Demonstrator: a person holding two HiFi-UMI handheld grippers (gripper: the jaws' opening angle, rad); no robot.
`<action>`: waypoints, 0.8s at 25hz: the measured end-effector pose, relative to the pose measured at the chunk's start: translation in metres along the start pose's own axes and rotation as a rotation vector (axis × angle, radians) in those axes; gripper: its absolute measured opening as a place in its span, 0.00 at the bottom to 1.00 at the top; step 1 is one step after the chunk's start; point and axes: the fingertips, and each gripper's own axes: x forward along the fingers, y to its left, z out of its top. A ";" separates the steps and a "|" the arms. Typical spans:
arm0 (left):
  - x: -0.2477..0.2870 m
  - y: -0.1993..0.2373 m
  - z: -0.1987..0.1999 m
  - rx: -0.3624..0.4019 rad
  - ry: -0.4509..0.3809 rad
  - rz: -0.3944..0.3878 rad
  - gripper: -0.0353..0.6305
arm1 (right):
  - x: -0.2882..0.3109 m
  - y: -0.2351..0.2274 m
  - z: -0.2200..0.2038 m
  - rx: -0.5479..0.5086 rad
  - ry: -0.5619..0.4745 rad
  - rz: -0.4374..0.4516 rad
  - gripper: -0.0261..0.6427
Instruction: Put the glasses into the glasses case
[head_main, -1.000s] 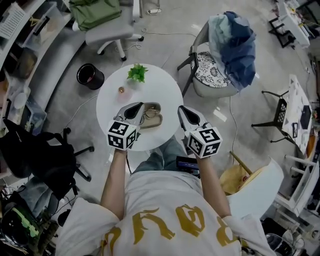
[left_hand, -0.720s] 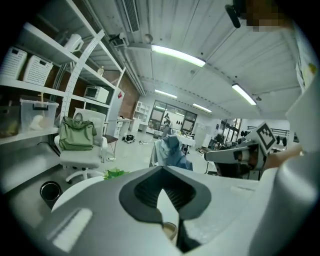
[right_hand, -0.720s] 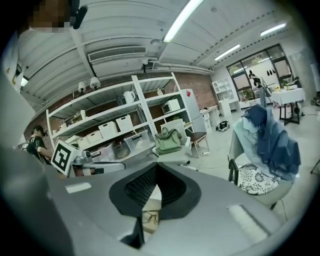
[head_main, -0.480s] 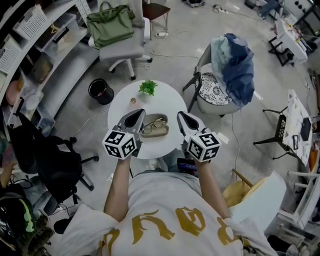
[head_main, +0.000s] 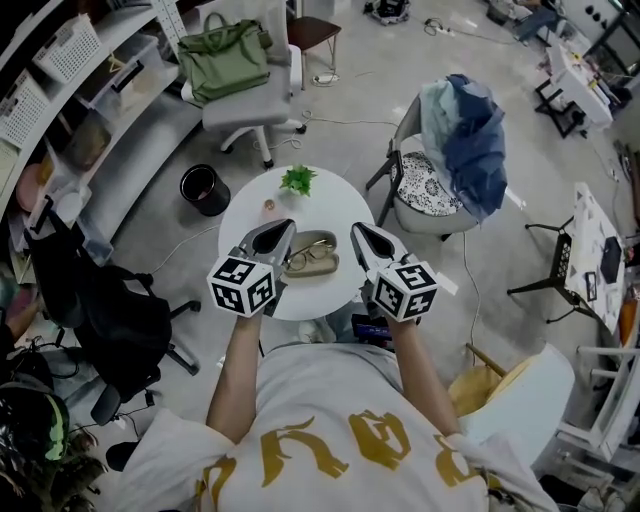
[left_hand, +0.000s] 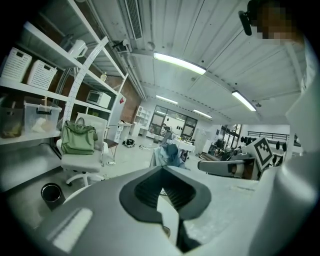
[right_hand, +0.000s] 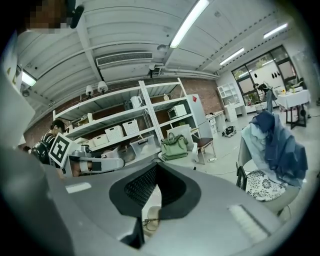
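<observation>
Glasses (head_main: 303, 258): thin wire frame, rounded lenses, lying on open glasses case (head_main: 324, 242) mid round white table (head_main: 335, 195); whether fully seated, cannot tell. Case: olive, oval clamshell, lid laid back, likely so frame can drop in. Left gripper (head_main: 286, 226) and right gripper (head_main: 356, 230) hover either side of case, likely poised to close lid; both jaws closed on nothing, ribbed dark pads. Small leafy potted plant (head_main: 298, 180) at far edge

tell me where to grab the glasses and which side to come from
Probably the bridge between the lenses. The glasses lie flat on the case, so the thin middle should fit between the jaws. Come straight down from above with the right hand-held gripper, which is shut now and must open first.
</observation>
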 end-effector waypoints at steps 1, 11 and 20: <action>0.000 -0.001 -0.001 0.001 0.002 0.000 0.05 | 0.000 0.001 0.000 -0.002 0.002 0.003 0.07; -0.007 0.010 -0.007 -0.001 0.002 0.028 0.05 | -0.002 0.005 0.000 -0.035 0.001 0.008 0.07; -0.002 0.005 -0.012 -0.010 0.010 0.009 0.05 | -0.008 0.002 -0.003 -0.024 0.003 -0.005 0.07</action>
